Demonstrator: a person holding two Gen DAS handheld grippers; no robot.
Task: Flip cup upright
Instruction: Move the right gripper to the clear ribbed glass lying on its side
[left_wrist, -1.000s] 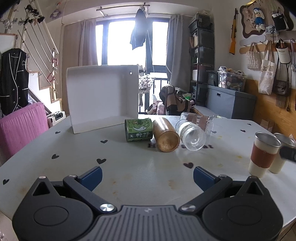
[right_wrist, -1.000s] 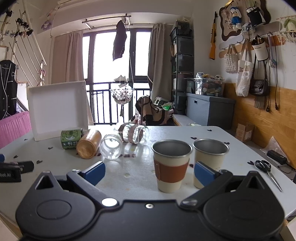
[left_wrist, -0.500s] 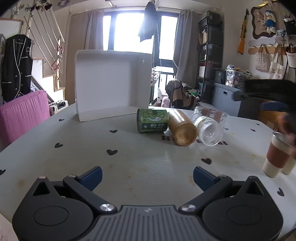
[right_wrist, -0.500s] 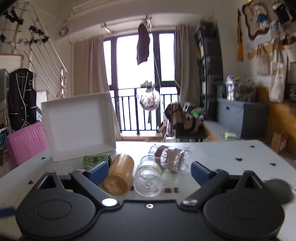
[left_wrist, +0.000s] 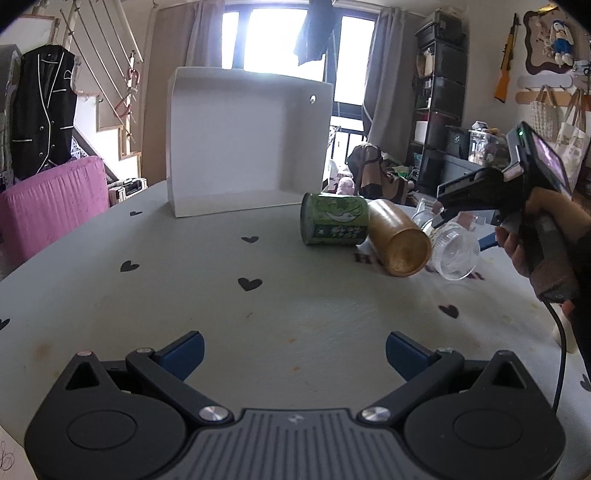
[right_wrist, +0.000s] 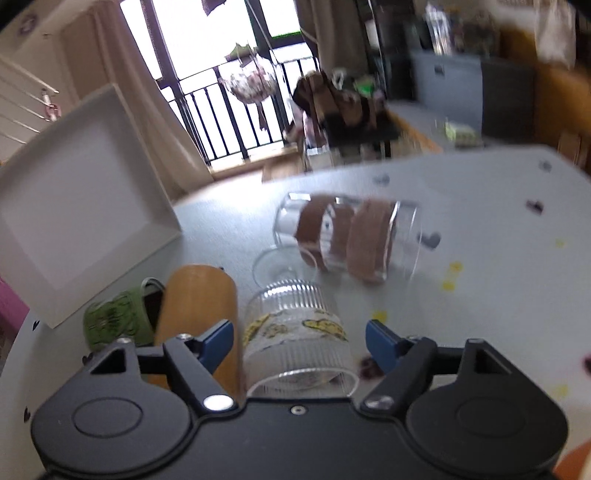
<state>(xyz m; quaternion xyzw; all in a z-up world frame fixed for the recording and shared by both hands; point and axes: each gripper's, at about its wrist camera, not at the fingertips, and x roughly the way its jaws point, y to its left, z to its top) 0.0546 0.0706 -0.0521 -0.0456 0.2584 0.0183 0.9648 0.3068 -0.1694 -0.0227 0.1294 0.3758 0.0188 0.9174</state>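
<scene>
The ribbed glass cup (right_wrist: 295, 332) lies on its side on the table (right_wrist: 498, 258), touching the gold cup (right_wrist: 199, 306) on its left, with the banded glass (right_wrist: 347, 236) just beyond it. A second ago my right gripper (right_wrist: 299, 336) faced the two upright paper cups; now it has swung over, and its fingers (right_wrist: 218, 338) stand apart on either side of the ribbed cup without touching it. So the pick is lined up, I judge, and closing comes next. My left gripper (left_wrist: 293, 349) hangs back over bare table, fingers apart and holding nothing, with the green can (left_wrist: 334, 219) well ahead.
</scene>
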